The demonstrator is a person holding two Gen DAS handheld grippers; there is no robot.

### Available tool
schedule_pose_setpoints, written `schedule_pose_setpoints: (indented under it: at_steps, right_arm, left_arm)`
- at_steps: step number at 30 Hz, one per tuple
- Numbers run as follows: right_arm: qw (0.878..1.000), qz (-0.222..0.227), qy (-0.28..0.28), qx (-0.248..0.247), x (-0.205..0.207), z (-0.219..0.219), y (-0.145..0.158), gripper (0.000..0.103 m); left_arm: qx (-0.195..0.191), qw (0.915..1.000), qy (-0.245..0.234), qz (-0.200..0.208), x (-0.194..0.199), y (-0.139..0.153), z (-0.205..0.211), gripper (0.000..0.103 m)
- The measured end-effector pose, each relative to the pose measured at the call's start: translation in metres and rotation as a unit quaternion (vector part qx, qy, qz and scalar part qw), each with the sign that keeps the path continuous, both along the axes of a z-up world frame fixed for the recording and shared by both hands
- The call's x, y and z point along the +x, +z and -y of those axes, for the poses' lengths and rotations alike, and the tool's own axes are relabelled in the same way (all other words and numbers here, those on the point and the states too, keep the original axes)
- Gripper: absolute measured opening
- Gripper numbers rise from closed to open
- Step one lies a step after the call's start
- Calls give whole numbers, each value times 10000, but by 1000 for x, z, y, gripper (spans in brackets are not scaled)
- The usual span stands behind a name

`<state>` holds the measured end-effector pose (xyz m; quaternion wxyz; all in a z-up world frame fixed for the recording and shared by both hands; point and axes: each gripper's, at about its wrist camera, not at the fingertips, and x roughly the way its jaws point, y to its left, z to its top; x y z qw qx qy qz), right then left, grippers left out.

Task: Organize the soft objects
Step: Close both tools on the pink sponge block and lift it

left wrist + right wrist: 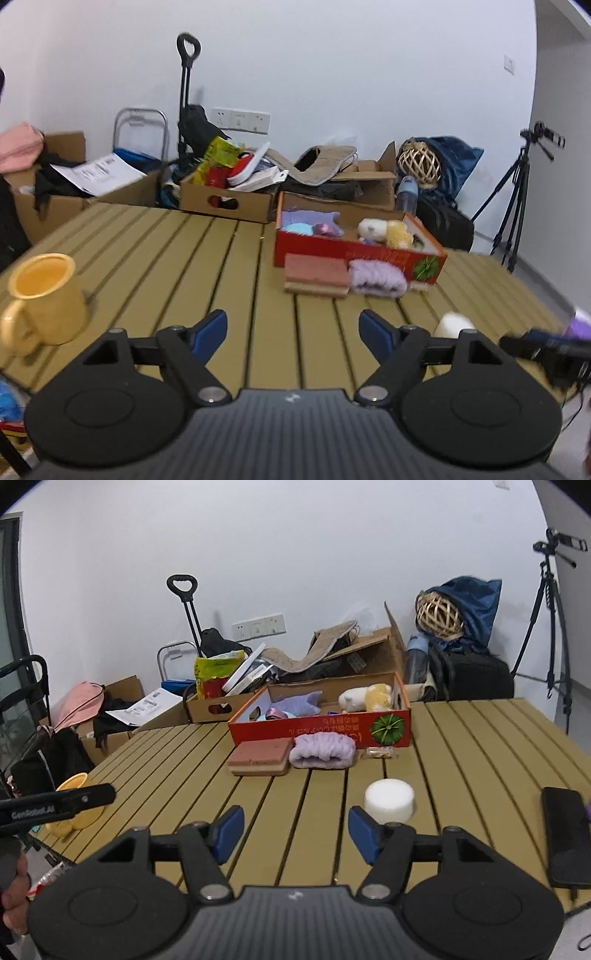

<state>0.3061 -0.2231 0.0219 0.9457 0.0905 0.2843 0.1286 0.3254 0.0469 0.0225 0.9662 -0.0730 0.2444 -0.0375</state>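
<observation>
Slatted table (pixel 480 746); phone (pixel 567 836) right-view only

Left tongs (pixel 293 334): matte black body, ribbed dark-grey centre housing with small white logo, two round black side discs, black linkage arms with triangular cut-outs, silver pivot bolts, blue pads (pixel 210 330) on fingertips. Right tongs (pixel 295 834): same build, blue pads (pixel 229 830), silver bolts, ribbed housing. In right wrist view, black bar of left tongs bore white "GenRobot.AI" lettering; bare-skinned hand (pixel 14 901) at frame edge.

White sponge (pixel 388 799) beside spread jaws
</observation>
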Motion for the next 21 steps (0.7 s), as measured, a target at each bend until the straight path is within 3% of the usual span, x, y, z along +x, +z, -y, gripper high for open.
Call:
schedule_pose_setpoints:
  at_steps: [6, 9, 11, 14, 16, 21]
  right_arm:
    - [9996, -62, 265, 81, 78, -20, -10, 54]
    - [9990, -240, 240, 286, 133, -29, -23, 43]
    - [9978, -384, 233, 485, 171, -37, -36, 39]
    - [9950, -658, 312, 678, 221, -52, -57, 35]
    - [9945, -736, 346, 663, 244, -62, -67, 33]
    - [9934, -917, 274, 625, 272, -76, -94, 29]
  left_arm:
    - [-148, 9993, -4, -351, 99, -24, 4, 77]
    - [-156, 9990, 56, -410, 153, -39, 10, 70]
    - [-87, 9986, 130, -512, 187, -52, 14, 55]
    - [-177, 9968, 137, -772, 231, -71, 13, 48]
    - [-373, 9945, 153, -962, 251, -83, 10, 39]
    - [-1269, 9852, -110, -1148, 259, -101, -9, 32]
